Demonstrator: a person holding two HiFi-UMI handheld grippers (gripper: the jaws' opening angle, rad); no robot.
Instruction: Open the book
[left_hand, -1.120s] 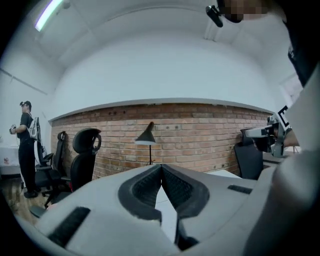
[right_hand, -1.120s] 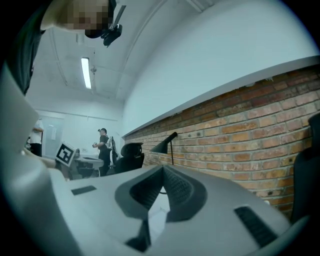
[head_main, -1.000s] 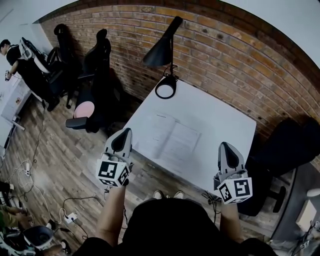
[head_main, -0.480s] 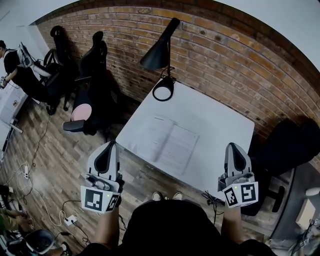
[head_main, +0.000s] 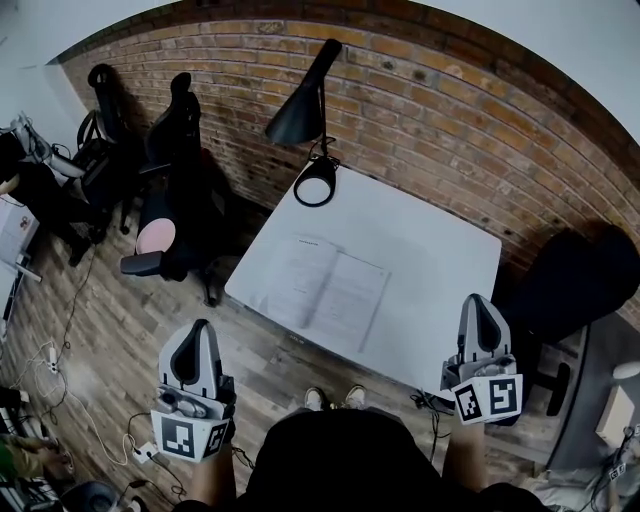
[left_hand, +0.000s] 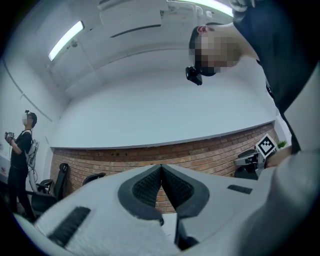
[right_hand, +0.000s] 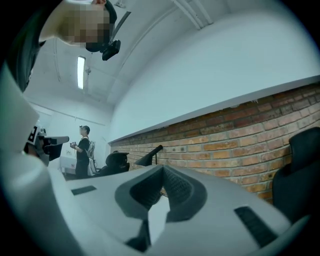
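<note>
**Bench** (head_main: 430, 250): white, set against a brick wall. It carries only two things.

**Lamp** (head_main: 300, 115): black, standing at the far left corner of the bench, shade tilted over it. It is well apart from the book.

**Book** (head_main: 325, 285): lies on the left half of the bench, near the front edge. It is spread flat with both pages facing up and the gutter running away from the person. By this evidence the opening appears done.

**Left claw** (head_main: 196, 330): clenched on nothing, its pads meeting at the tips in the left gripper view. It hangs off the bench over the floor, below and left of the book.

**Right claw** (head_main: 480, 302): likewise clenched and empty. It is at the bench's near right corner, well apart from the book.

**Assessment of the step in hand:** what remains is to leave the book undisturbed.
- Keep both claws clear of the pages and out of the lamp's reach.
- If a leaf lifts, I would press it down with a clenched tip close to the gutter rather than at the outer margin.
- Pushing at the margin could slide the book toward the nearby front edge.
</note>
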